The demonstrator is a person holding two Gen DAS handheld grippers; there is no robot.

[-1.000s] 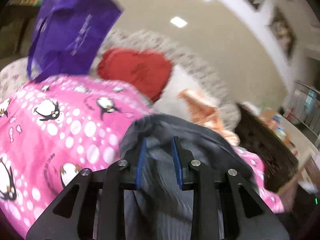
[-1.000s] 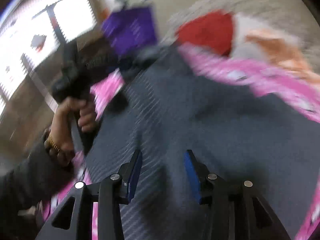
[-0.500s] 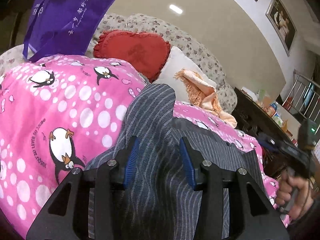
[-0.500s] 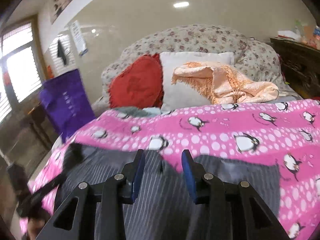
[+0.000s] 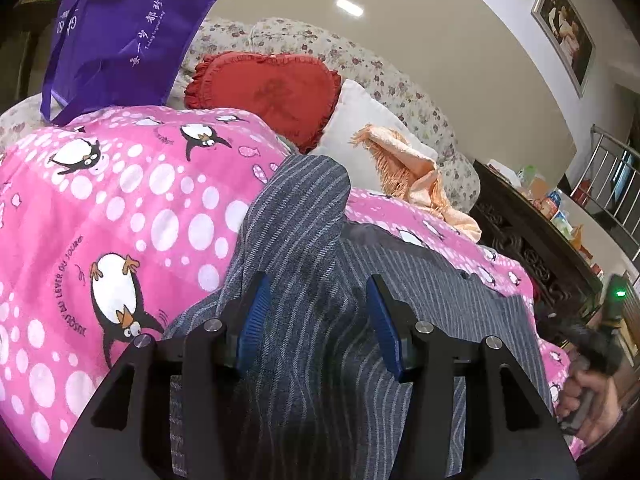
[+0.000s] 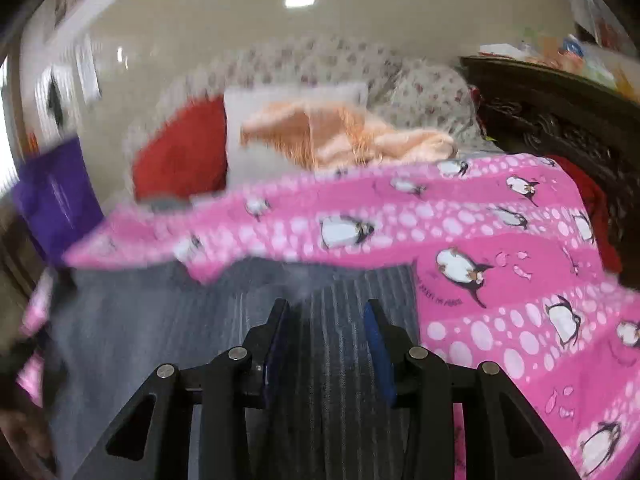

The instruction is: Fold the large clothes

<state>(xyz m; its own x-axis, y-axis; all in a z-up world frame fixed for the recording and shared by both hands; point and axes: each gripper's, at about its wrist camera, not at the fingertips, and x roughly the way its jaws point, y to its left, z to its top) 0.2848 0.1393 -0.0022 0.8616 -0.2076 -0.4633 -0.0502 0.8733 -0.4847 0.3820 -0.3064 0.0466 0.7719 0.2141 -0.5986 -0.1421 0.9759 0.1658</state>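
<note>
The purple bag (image 5: 128,28) carries white print: a slanted row of Chinese characters, of which "一" and "乡" seem readable and the others are not clear enough to name, and under it a thin line of small Latin letters that are too small to read. The pink penguin blanket (image 5: 120,216) has dark curved letters beside a penguin; they read about "JUSQU'AU LEVER DU JOUR". In the right wrist view the same kind of print beside a penguin is blurred and cannot be read.
</note>
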